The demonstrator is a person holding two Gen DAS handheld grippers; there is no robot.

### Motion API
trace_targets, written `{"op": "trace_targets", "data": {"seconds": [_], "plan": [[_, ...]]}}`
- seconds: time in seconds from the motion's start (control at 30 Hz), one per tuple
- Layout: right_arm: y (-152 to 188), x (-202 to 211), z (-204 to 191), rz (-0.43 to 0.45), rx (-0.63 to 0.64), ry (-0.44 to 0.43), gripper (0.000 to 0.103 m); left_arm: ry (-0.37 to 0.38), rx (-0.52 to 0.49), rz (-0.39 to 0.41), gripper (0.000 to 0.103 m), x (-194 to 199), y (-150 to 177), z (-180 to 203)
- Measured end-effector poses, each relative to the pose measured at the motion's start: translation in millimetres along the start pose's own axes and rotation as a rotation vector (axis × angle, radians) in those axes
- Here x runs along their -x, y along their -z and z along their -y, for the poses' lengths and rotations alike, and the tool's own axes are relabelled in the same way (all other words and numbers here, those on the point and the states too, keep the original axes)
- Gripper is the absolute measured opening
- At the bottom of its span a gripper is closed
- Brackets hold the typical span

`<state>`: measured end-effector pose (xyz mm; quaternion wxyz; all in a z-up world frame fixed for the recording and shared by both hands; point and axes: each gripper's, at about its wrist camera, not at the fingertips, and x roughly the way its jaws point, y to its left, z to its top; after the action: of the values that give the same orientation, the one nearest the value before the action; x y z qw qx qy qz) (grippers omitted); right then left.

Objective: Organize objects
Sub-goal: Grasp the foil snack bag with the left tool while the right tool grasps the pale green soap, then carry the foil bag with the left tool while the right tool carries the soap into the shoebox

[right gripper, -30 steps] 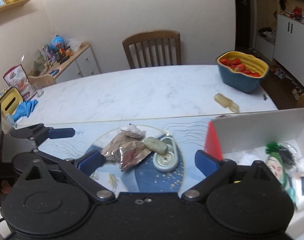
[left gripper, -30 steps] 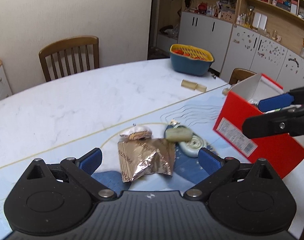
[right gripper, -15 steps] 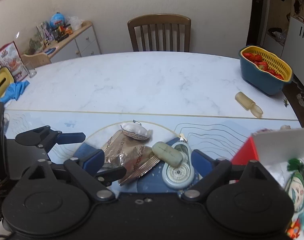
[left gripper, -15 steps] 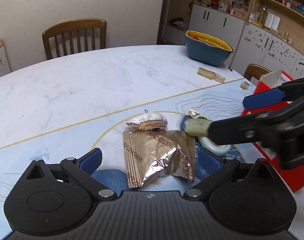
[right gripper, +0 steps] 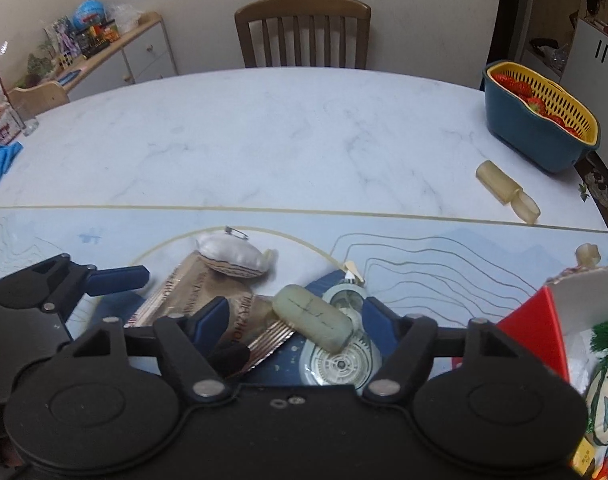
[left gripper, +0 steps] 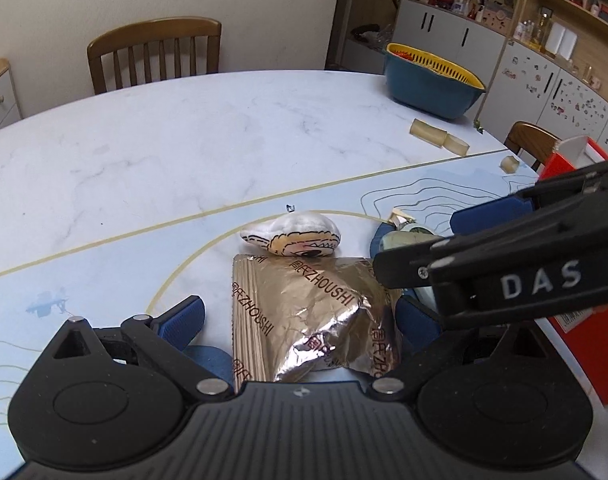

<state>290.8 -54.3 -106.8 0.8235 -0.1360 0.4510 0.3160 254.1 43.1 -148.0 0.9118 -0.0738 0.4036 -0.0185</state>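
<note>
The left gripper [left gripper: 300,320] stands spread over the near edge of the table [left gripper: 184,140], its blue pads on either side of the foil packet [left gripper: 304,312] and clear of it. The plush [left gripper: 292,232] lies touching the packet's far edge. The right gripper [right gripper: 292,316] is also spread; its jaws have just been closing, and between them lie the eraser [right gripper: 312,316] and the tape dispenser [right gripper: 336,352] under it, with the pads not yet pressing. The eraser rests tilted on the dispenser, beside the packet's right corner.

The left view shows the right gripper crossing in front and hiding most of the eraser. The right view shows the eraser whole, the open red box [right gripper: 544,328] at the right edge with toys inside, and strawberries in the basket [right gripper: 544,120] at the far right.
</note>
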Motion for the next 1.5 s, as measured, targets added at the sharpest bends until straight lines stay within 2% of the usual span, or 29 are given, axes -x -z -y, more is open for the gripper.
{"op": "trace_targets", "data": {"seconds": [0.2, 0.5, 0.6, 0.7, 0.93, 1.2, 1.5], "plan": [[0, -8, 2, -0.011, -0.014, 0.004, 0.061, 0.005, 0.017, -0.004, 0.101, -4, -1, 0], [3, -10, 7, -0.009, -0.057, 0.015, 0.047, 0.016, 0.018, 0.002, 0.085, 0, -2, 2], [3, -9, 7, -0.004, -0.062, 0.014, 0.046, 0.012, 0.024, 0.005, 0.076, 1, -3, 0], [5, -9, 6, -0.004, -0.062, 0.019, 0.046, 0.035, 0.018, 0.0, 0.055, 3, -4, 0], [8, -2, 5, 0.004, -0.073, 0.029, 0.045, 0.043, 0.007, -0.002, 0.047, 8, -4, 2], [15, 17, 4, 0.023, -0.099, 0.022, 0.045, 0.049, 0.014, -0.011, 0.046, 20, -1, 2], [22, 53, 2, 0.063, -0.135, 0.001, 0.045, 0.062, 0.026, 0.008, 0.046, 53, -4, 9]]}}
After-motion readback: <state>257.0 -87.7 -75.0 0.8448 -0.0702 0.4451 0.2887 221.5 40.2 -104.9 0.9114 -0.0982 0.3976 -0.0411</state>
